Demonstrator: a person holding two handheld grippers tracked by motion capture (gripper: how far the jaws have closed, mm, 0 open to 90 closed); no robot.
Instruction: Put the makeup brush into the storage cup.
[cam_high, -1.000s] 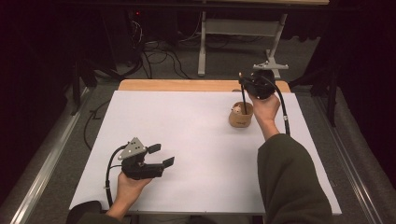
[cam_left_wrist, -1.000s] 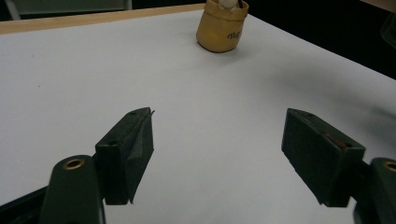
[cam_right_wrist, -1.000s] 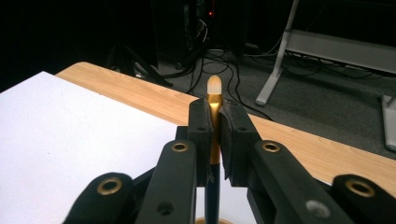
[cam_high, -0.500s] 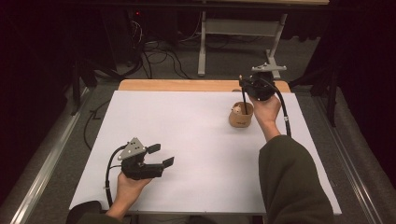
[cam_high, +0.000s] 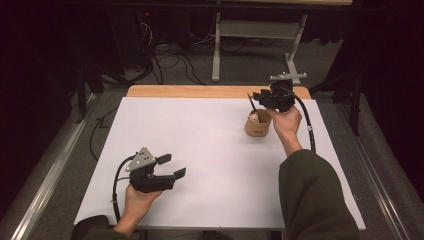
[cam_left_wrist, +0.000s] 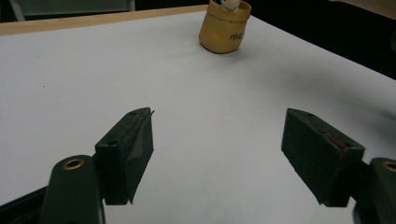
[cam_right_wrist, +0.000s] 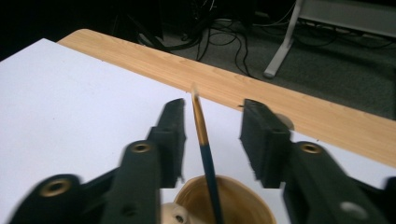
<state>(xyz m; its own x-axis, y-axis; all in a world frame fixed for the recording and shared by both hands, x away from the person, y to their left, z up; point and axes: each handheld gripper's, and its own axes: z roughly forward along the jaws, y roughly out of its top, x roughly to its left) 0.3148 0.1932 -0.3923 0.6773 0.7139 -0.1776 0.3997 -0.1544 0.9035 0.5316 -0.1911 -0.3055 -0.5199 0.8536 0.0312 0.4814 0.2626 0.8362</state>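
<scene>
A tan paper cup (cam_high: 258, 125) stands at the far right of the white table top (cam_high: 200, 140). In it a dark-handled paintbrush (cam_high: 251, 106) leans with its tip up, beside a small white object (cam_high: 253, 118). My right gripper (cam_high: 257, 96) hovers just above the cup, open. In the right gripper view the brush (cam_right_wrist: 203, 140) rises from the cup (cam_right_wrist: 238, 200) between the parted jaws of that gripper (cam_right_wrist: 212, 109), close to the left one. My left gripper (cam_high: 172, 166) rests open at the front left, holding nothing. Its own view (cam_left_wrist: 217, 135) shows the cup (cam_left_wrist: 224, 32) far ahead.
A strip of bare wood (cam_high: 200, 91) runs along the table's far edge. Beyond it are dark floor, cables (cam_high: 170, 55) and a grey stand leg (cam_high: 216, 55). A green sleeve (cam_high: 312, 195) reaches in from the bottom right.
The right gripper, which held the brush upright over the cup, now has its jaws apart, and the brush stands leaning in the cup. The left gripper has not moved.
</scene>
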